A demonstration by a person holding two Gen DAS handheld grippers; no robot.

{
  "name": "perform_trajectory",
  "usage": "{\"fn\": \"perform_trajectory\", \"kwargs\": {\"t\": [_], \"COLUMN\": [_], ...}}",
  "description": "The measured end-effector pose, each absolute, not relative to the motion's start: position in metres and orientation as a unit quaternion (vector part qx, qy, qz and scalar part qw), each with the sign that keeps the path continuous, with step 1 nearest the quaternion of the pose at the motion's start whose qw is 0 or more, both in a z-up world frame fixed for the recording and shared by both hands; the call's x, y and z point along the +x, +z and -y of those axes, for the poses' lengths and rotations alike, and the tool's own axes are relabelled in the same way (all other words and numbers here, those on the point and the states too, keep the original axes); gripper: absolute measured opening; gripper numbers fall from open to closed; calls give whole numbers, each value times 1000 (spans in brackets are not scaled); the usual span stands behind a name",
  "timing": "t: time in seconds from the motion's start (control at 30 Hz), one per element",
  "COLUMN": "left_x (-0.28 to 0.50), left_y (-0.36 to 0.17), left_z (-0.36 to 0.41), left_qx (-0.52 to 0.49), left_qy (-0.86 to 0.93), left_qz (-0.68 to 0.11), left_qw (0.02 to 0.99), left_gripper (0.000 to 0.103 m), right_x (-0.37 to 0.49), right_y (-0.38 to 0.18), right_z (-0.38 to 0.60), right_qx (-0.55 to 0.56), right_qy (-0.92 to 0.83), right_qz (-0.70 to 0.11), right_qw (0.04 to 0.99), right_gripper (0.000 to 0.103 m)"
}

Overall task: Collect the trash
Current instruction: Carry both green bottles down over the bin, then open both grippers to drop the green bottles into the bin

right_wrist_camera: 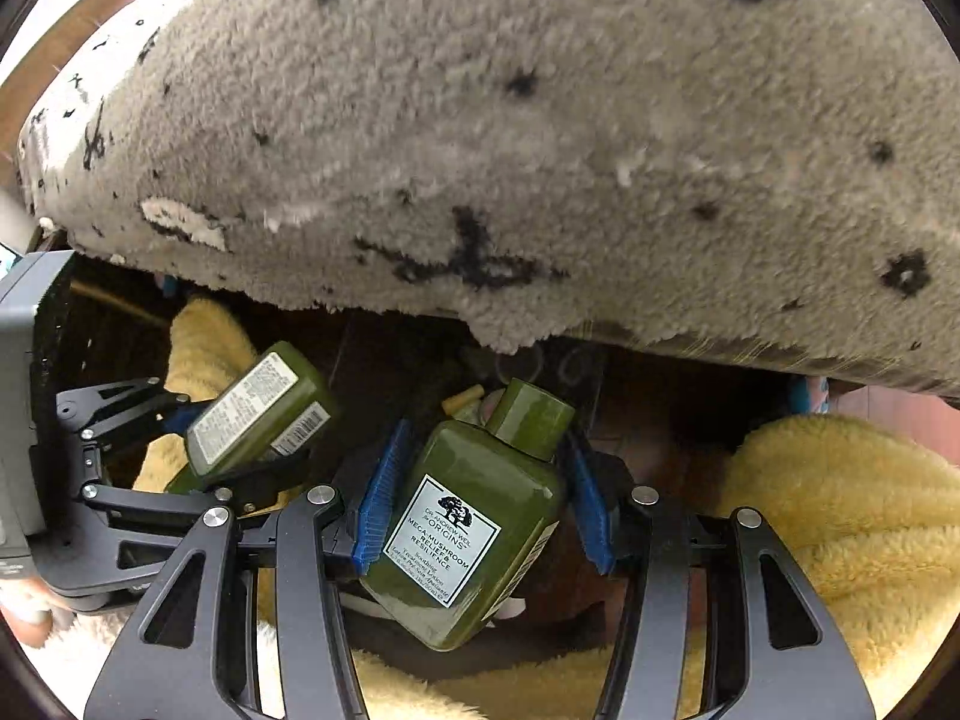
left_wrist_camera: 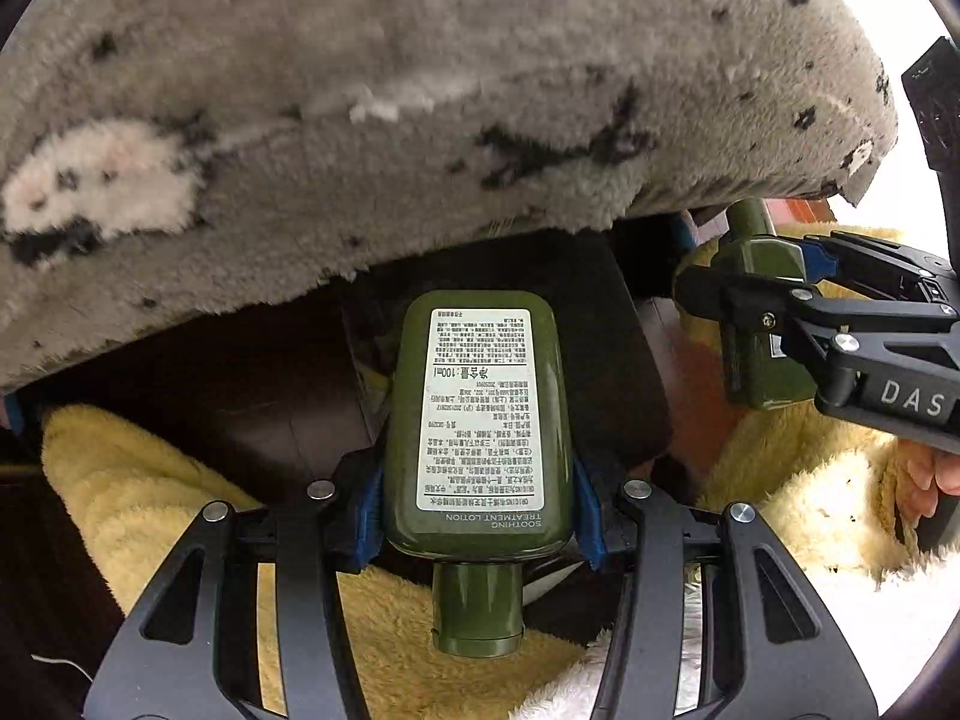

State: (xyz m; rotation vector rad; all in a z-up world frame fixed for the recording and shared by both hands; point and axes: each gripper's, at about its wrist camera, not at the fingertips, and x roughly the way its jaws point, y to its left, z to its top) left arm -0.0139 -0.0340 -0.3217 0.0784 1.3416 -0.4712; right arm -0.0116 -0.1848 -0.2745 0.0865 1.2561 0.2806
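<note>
My left gripper (left_wrist_camera: 477,498) is shut on a dark green lotion bottle (left_wrist_camera: 480,420), its white back label up and its cap pointing toward the camera. My right gripper (right_wrist_camera: 480,498) is shut on a second green lotion bottle (right_wrist_camera: 468,528), front label "Origins" up, cap pointing away. Each gripper with its bottle also shows in the other view: the right gripper (left_wrist_camera: 756,282) with its bottle (left_wrist_camera: 759,324) at the right of the left wrist view, the left gripper (right_wrist_camera: 198,438) with its bottle (right_wrist_camera: 258,408) at the left of the right wrist view. Both are held over a dark opening (left_wrist_camera: 270,396).
A grey fluffy rug with black marks (left_wrist_camera: 420,120) fills the upper half of both views (right_wrist_camera: 510,150) and overhangs the dark space. Yellow fleece sleeves (left_wrist_camera: 150,492) lie on either side, also in the right wrist view (right_wrist_camera: 840,510). Small trash bits (right_wrist_camera: 462,402) lie in the dark space.
</note>
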Motion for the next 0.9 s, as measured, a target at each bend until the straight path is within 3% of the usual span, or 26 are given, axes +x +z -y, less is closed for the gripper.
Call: {"fn": "perform_trajectory", "kwargs": {"t": [0.47, 0.57, 0.77, 0.9], "left_x": [-10, -9, -4, -7], "left_y": [-339, -334, -310, -294], "left_z": [41, 40, 39, 37], "left_qx": [43, 45, 52, 54], "left_qy": [-212, -207, -195, -191], "left_qz": [-633, -628, -609, -595], "left_qw": [743, 749, 767, 779], "left_gripper": [47, 59, 68, 75], "right_x": [-2, -1, -5, -11], "right_y": [-287, -283, -272, -262], "right_z": [189, 193, 198, 199], "right_qx": [58, 58, 56, 52], "right_qy": [142, 136, 127, 125], "right_qz": [-598, -594, -583, -572], "right_qw": [787, 791, 801, 809], "right_gripper": [53, 59, 64, 74]}}
